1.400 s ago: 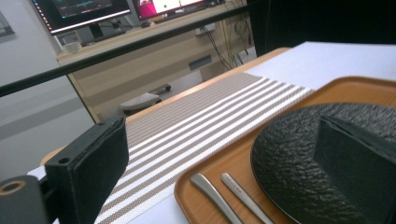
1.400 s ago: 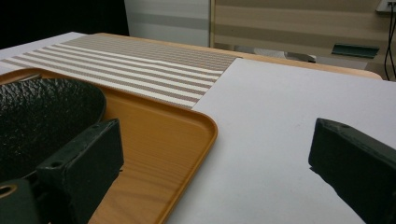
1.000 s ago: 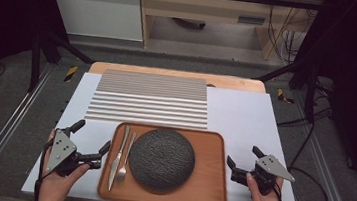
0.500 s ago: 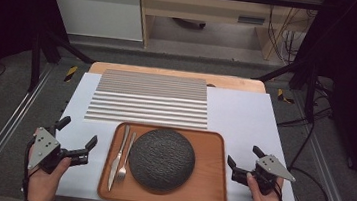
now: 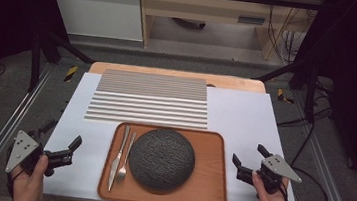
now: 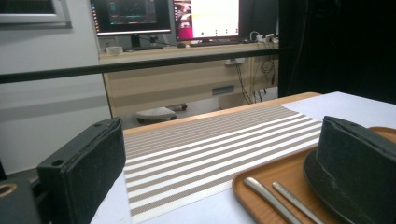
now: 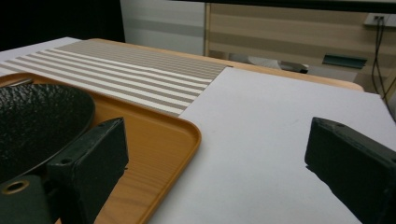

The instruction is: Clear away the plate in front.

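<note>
1. At the lower left of the high view, the left gripper (image 5: 59, 146) had drawn away from the tray (image 5: 210, 184) since the earlier frames: a second before, it sat just beside the tray's left rim, and it now hung near the left edge of the white board (image 5: 245, 117), well apart from the tray.
2. Its jaws stood spread wide and held nothing (the left gripper view showed one jaw at lower left and the other at lower right, with open space between).
3. In the lower middle of the high view, the wooden tray lay on the white board, unchanged from before.
4. Inside the tray, a knife (image 5: 119, 155) and a fork (image 5: 125, 158) lay side by side along its left part, handles pointing away from the person.
5. Just right of them, the dark round plate (image 5: 162, 158) sat in the tray's middle, its textured surface bare.
6. Above the tray, in the centre of the high view, the striped placemat (image 5: 150, 99) lay flat, its near edge just beside the tray's far rim.
7. At the lower right, the right gripper (image 5: 250, 163) kept its earlier place near the tray's right rim, not touching it.
8. Its jaws were released too, gaping with only board between them.
</note>
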